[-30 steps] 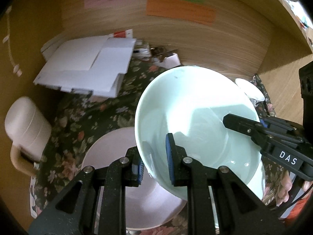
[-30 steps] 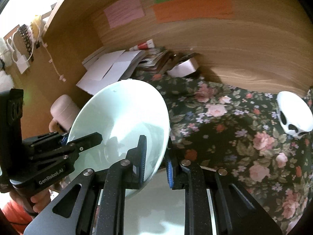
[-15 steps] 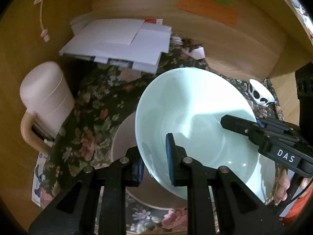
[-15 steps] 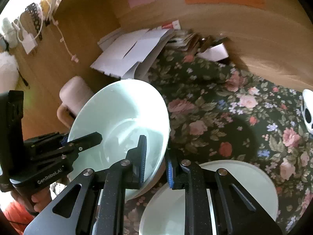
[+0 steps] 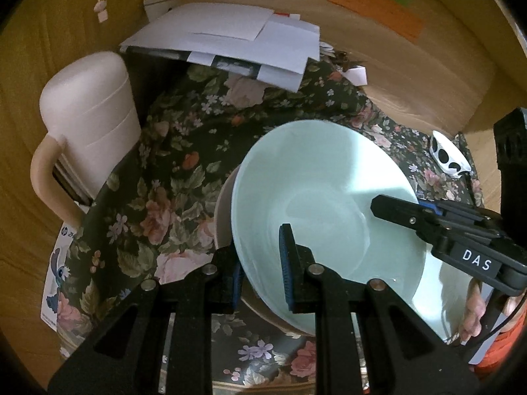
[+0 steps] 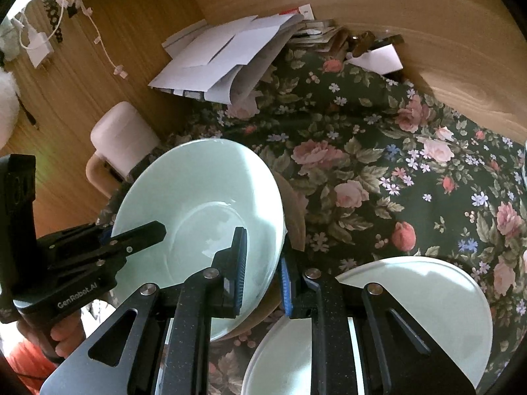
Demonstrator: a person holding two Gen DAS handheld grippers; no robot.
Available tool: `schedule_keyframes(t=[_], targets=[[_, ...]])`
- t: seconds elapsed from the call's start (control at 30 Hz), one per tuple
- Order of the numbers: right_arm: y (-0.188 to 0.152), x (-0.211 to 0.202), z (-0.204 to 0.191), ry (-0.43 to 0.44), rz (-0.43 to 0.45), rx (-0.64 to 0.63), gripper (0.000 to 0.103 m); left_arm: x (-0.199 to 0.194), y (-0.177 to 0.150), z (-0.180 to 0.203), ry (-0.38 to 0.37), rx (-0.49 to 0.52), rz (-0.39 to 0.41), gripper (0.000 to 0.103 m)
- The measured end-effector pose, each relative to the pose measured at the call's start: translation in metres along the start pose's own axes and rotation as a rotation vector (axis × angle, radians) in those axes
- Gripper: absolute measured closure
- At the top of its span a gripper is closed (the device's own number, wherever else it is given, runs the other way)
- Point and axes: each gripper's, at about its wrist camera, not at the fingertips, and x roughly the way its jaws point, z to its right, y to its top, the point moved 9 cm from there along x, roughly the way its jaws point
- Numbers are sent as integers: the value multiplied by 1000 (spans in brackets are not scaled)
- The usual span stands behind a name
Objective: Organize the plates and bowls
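The right wrist view alone shows a pale plate (image 6: 411,299) lying flat at the lower right of the frame, on the floral cloth (image 6: 378,164) over the surface, with chargers and cables (image 6: 36,42) hanging at the upper left. The left wrist view alone shows a small white dish with black spots (image 5: 449,158) at the right edge, a cartoon sticker sheet (image 5: 54,283) at the lower left, and orange and green notes (image 5: 375,6) on the wooden back wall.

The mint bowl (image 5: 326,210) sits in mid-frame, tilted, over a beige plate (image 5: 224,217) whose rim shows just to its left and below. Open cloth lies above and left of the bowl. A pink lidded jug (image 5: 89,125) stands at the left edge near the wooden side wall, and a stack of white papers (image 5: 230,39) fills the upper centre, well apart from the bowl.

The left gripper (image 5: 262,263) is clamped on the bowl's near rim, one pad inside, one outside. The right gripper (image 6: 262,276) pinches the opposite rim the same way, its jaws narrowly spaced around the wall of the bowl.
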Motion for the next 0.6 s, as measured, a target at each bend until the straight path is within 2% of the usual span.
schedule_keyframes(t=[0.6], targets=[[0,-5,0,-13,-4,-17,84,3,5,-4,6,-4,3,83]])
